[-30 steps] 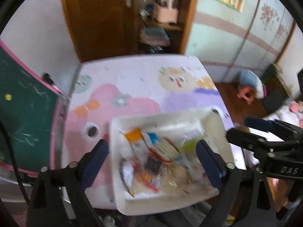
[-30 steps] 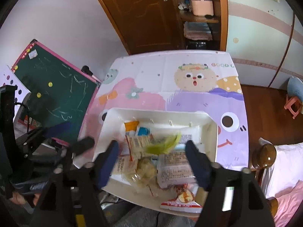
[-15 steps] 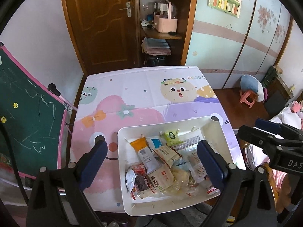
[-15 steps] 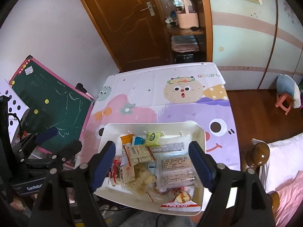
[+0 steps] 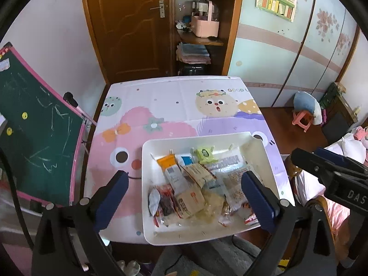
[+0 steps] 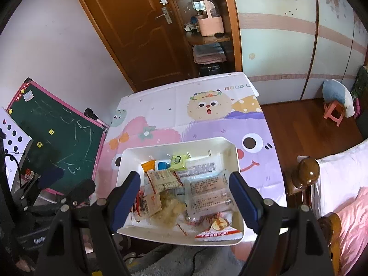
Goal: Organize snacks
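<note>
The white bin [image 5: 147, 184] of snack packets [image 5: 195, 184] sat at the tabletop's [image 5: 161, 101] near edge, overhanging it slightly; the far half lay bare. Both the left claw [image 5: 184, 197] and right claw [image 6: 184, 197] hovered above, released, gripping nothing.

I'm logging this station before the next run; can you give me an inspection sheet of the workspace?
Surface: table under a cartoon tablecloth.
Job's things: white bin at the near edge holds a heap of snack packets, a small green packet and an orange packet toward its far wall.
Clutter: nothing seen on the cloth outside the bin.
Grippers: left gripper and right gripper open, empty, above the bin.
Cables: black cable at the left.
Surroundings: green chalkboard, wooden door, pink stool.
</note>
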`<state>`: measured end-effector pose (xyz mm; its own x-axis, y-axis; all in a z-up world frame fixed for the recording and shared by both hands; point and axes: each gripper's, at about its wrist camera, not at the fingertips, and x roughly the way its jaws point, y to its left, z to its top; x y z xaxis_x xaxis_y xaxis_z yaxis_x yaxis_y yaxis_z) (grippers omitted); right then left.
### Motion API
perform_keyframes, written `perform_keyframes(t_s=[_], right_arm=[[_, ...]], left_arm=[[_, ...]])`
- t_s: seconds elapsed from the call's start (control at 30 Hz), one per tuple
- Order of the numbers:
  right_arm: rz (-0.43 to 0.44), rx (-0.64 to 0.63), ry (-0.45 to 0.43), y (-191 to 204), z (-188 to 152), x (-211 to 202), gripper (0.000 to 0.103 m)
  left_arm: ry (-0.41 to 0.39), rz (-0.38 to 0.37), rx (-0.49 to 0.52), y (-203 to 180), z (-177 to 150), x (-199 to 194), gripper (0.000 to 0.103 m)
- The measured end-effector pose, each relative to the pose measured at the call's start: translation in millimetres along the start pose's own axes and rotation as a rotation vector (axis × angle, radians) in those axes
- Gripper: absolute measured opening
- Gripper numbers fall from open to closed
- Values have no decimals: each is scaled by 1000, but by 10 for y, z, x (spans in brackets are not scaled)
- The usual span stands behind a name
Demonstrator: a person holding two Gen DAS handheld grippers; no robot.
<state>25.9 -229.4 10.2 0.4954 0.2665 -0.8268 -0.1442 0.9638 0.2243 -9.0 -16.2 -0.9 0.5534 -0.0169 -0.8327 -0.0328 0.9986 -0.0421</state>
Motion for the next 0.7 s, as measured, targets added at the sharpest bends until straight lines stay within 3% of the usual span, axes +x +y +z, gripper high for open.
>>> perform_keyframes(t_s=[0.7], right_arm=[[-16, -83, -45, 139, -21, -136, 80]], left_arm=[[-38, 74, -78, 17, -51, -108, 99]])
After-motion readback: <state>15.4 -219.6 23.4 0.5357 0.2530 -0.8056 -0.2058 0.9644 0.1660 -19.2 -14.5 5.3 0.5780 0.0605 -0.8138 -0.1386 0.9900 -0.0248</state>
